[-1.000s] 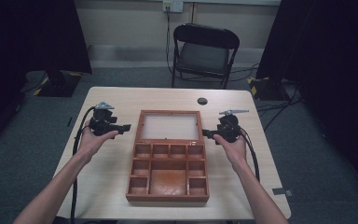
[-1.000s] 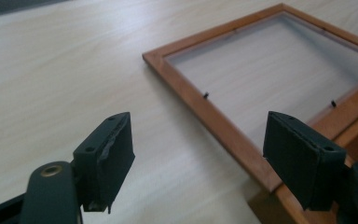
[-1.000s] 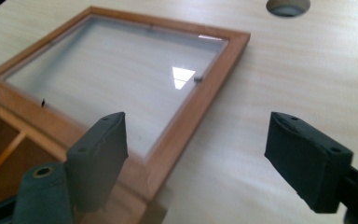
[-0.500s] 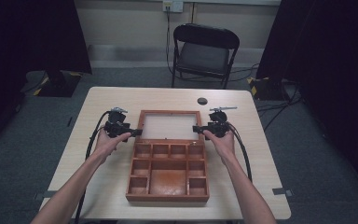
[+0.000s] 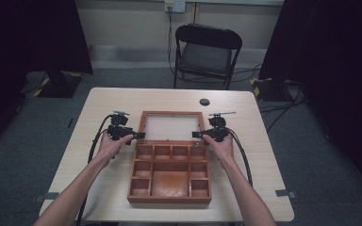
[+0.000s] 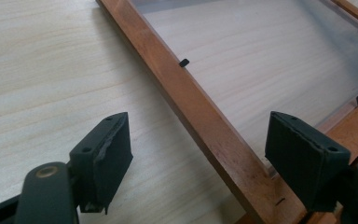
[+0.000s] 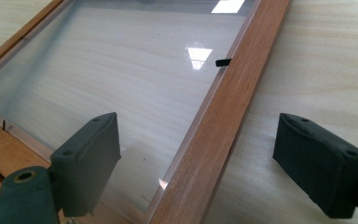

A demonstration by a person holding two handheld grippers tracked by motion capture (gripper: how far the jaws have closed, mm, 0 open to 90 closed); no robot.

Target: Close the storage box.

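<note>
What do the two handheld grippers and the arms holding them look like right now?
Both the left gripper and the right gripper are black, with blocky matte pads fixed by recessed screws. A black cable loops back from each. The forearms are bare, no sleeves visible.

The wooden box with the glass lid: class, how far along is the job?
Done: the glass lid lies flat open behind the wooden box. In hand: left gripper and right gripper each straddle a lid side rail, jaws open, having just widened, nothing gripped. Left: gripping and swinging the lid, probably.
</note>
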